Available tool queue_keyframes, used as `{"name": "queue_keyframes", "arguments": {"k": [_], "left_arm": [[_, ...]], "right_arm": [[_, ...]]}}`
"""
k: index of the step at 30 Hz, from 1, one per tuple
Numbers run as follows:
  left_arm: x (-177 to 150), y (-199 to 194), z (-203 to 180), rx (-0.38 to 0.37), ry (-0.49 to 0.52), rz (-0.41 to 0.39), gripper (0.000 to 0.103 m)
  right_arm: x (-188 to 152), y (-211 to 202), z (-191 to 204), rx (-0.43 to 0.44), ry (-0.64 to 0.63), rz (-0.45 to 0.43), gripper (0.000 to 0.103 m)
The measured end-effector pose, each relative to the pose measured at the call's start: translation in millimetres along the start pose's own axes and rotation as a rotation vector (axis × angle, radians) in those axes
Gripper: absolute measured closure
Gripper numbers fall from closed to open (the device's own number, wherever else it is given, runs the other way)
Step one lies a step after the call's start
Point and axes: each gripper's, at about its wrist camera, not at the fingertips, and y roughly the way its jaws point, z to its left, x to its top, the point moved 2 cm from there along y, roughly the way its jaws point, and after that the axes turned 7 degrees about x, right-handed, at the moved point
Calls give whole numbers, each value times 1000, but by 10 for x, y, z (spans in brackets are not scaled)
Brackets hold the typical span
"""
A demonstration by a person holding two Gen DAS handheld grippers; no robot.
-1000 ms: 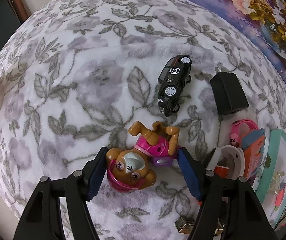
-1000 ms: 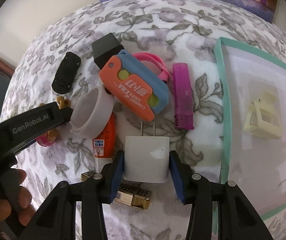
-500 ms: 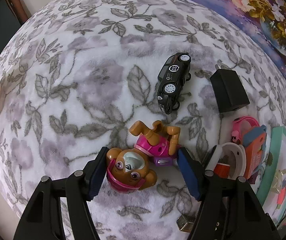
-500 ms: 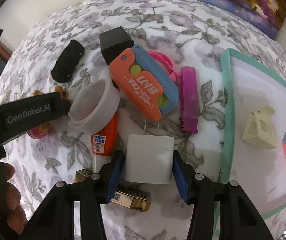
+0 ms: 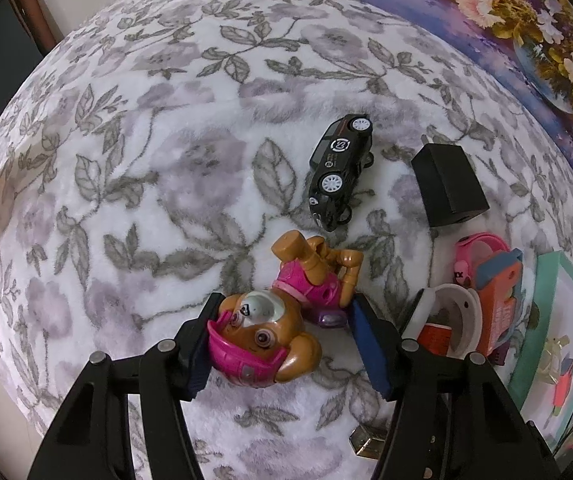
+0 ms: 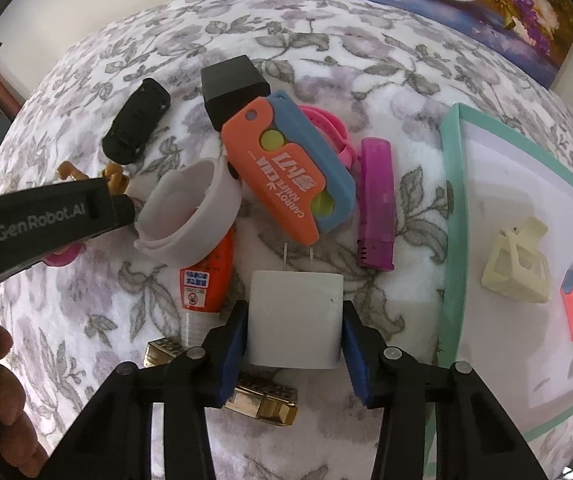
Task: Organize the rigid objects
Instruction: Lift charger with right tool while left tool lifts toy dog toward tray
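Straddling a glossy plastic pup figure [image 5: 264, 330] lying on fuzzy floral fleece [image 5: 134, 160], left gripper [image 5: 282, 344] jaws have just been closing; near pad touches the pink helmet, far pad looks apart. Right gripper [image 6: 292, 338] has just been closing too, blue pads flanking a smooth white charger cube [image 6: 294, 318], two prongs showing; contact unclear. One black toy car [image 5: 340, 170], one black adapter [image 5: 448, 184], one orange-blue carrot knife [image 6: 286, 176], one purple stick [image 6: 375, 208]. Gold lighter [image 6: 264, 400] half hidden under the jaws. Teal-rimmed tray [image 6: 450, 216] cut off at the right edge.
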Motion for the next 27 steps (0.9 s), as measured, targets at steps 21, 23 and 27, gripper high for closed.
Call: {"name": "queue_keyframes", "arguments": {"k": [21,23,27], "left_arm": [[68,-1016,82,-24,-21,-235,39],[43,-1090,43,-28,-12,-254,39],[-10,-1185,-89,-40,12,-274,39]], "right_arm": [[127,-682,-539,119,86,-145,57],[147,-731,-650,110,111,-158,57],[120,-818,-904,100,171,-172,57]]}}
